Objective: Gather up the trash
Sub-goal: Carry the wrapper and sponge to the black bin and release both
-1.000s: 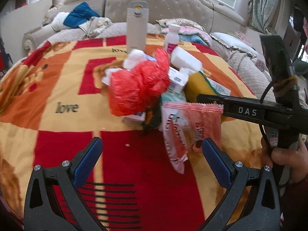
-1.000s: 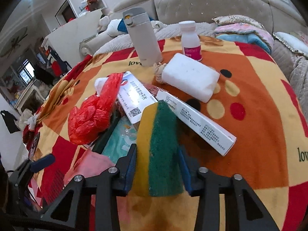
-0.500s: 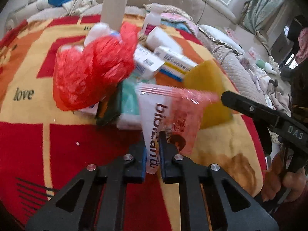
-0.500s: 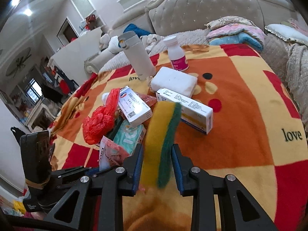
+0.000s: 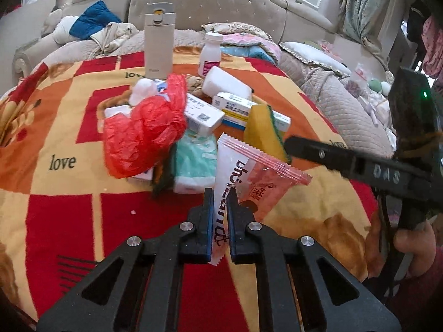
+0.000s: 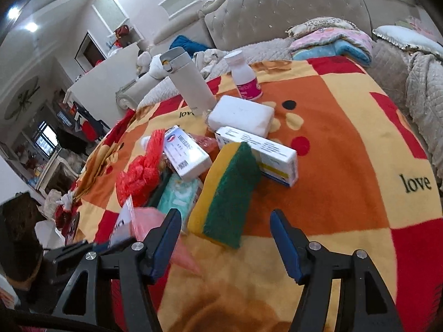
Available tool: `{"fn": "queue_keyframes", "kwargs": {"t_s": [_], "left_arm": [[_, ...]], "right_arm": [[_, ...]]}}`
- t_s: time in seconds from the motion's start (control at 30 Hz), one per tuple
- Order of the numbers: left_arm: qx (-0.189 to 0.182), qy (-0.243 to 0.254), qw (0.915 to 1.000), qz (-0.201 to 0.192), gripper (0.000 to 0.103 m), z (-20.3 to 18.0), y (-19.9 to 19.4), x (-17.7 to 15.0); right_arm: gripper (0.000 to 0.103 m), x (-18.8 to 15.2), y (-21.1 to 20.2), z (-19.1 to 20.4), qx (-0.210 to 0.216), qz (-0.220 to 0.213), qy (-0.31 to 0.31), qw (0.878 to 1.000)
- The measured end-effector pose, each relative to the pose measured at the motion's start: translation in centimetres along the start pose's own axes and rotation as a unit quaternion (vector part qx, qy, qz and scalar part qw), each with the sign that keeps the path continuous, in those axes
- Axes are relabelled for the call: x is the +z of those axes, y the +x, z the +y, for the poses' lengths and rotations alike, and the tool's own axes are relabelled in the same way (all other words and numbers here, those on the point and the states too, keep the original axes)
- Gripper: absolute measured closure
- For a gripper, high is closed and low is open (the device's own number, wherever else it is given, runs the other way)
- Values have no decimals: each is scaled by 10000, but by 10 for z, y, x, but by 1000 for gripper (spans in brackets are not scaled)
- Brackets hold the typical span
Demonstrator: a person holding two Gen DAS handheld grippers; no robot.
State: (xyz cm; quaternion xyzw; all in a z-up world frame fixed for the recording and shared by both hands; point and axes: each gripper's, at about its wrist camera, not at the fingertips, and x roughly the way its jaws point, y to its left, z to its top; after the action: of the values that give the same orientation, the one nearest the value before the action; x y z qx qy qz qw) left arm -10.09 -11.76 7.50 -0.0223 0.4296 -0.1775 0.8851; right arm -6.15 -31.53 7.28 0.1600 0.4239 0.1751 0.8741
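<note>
My left gripper (image 5: 220, 197) is shut on a pink and white snack wrapper (image 5: 257, 174) and holds it up above the blanket. The wrapper also shows at the lower left of the right wrist view (image 6: 146, 221). My right gripper (image 6: 225, 221) is open and empty, its jaws on either side of the near end of a yellow and green sponge (image 6: 227, 191) that lies on the blanket, leaning on a box. The sponge also shows in the left wrist view (image 5: 264, 130). A crumpled red plastic bag (image 5: 144, 127) lies in the pile.
A patterned blanket (image 5: 63, 138) covers the bed. The pile holds medicine boxes (image 6: 260, 155), a teal tissue pack (image 5: 193, 160), a white block (image 6: 241, 114), a pill bottle (image 6: 246, 80) and a white flask (image 6: 188, 80). Pillows and clothes lie by the headboard (image 5: 210, 2).
My left gripper closed on the snack wrapper and lifted it. My right gripper let go of the sponge and opened wide; the sponge now rests on the blanket.
</note>
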Motion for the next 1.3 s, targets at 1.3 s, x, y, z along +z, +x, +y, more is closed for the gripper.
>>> {"fn": "queue_keyframes", "kwargs": {"t_s": [1.3], "left_arm": [[-624,-6,9980,-29,98,-41,0,23]], "right_arm": [[61,3,-63,-48,-240,-289,258,9990]]}}
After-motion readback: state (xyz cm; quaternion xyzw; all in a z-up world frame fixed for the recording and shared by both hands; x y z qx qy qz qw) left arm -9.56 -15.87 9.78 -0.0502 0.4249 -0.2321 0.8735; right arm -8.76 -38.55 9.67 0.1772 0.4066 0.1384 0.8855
